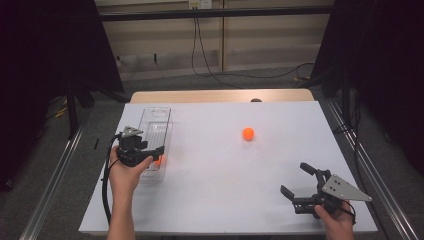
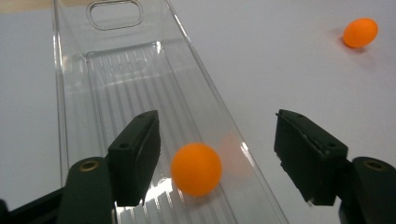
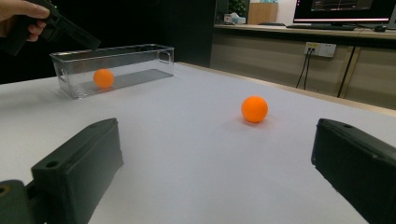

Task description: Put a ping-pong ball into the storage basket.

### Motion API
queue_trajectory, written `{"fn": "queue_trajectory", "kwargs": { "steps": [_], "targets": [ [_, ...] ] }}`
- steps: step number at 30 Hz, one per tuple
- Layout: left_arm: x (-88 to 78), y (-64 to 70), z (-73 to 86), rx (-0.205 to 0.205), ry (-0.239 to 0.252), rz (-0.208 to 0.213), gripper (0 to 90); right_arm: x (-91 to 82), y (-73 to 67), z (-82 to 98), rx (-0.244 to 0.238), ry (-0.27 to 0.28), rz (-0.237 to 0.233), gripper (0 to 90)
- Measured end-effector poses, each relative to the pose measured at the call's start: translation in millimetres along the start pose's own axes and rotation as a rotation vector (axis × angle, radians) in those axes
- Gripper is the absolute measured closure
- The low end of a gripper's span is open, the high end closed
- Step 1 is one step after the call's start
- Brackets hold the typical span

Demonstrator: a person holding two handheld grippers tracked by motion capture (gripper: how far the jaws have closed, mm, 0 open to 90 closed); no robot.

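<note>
A smooth round orange ball (image 2: pixel 196 168) lies in the ribbed clear plastic bin (image 2: pixel 116 70).

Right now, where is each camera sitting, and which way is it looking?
High view: above the person's side, looking forward and down on the table; both forearms, left gripper, right gripper show.
Left gripper view: on the left gripper, looking down into the clear box; its two jaws stand apart around a ball in the box.
Right gripper view: low on the right gripper, looking across the table; open jaws.
All share the loose ball.
</note>
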State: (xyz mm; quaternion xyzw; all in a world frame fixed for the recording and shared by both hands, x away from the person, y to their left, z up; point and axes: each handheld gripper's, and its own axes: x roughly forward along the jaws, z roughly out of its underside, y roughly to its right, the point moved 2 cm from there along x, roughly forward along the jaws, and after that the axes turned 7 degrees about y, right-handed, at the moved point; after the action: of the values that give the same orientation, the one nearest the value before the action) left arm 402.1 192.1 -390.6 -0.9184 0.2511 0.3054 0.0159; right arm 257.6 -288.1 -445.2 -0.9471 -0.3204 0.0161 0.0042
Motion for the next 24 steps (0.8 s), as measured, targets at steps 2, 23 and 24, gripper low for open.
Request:
{"fn": "queue_trajectory", "kwargs": {
  "steps": [2,23,24],
  "targets": [
    [0.7,3.0,-1.1,0.001,0.003,0.012,29.7,0.1,0.0,0.0,-0.001,0.000,0.001,1.2],
    [7.0,25.2,-9.0,0.022,0.008,0.076,21.0,-0.2,0.0,0.0,0.000,-0.003,-0.001,1.3],
    [7.5,26.0,-9.1,0.019,0.010,0.077,20.6,-0.1,-0.1,-0.1,-0.001,-0.002,-0.001,1.3]
  ]
}}
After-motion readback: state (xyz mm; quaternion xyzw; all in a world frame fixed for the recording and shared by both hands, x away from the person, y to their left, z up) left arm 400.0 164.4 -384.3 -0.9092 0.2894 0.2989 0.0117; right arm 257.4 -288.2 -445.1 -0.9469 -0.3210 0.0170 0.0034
